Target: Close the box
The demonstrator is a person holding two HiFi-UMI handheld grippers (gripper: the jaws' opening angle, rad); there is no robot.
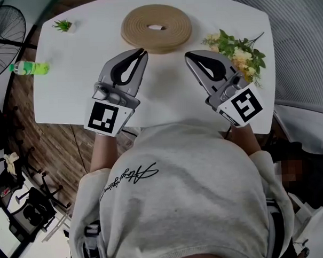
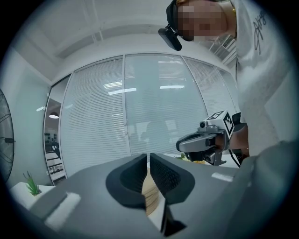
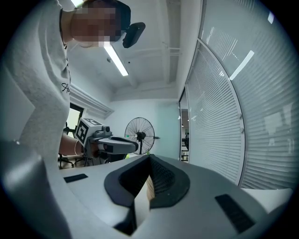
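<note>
**Both grippers shut and empty, box untouched on far side of table**

One round woven box, tan and flat, with a small opening at its center. It sits at the far middle of one white table. Can't tell whether a lid is on it. Nothing touches it.

Two grippers, both level over the table on the near side of the box, tips angled toward each other and apart from the box. The left gripper has its fingers together with only a hairline slit between them and nothing held. The right gripper has its fingers pressed together and is also empty. Each carries one marker cube, near the person's wrist.

Other things:
- One small green plant stands on the far left corner of the table.
- One bunch of yellow-white flowers with green leaves lies on the right side, just beside the right gripper.
- One green bottle lies at the table's left edge; can't tell if it rests on the table.
- One standing fan is off the table to the left.

The person wears a gray shirt.
</note>
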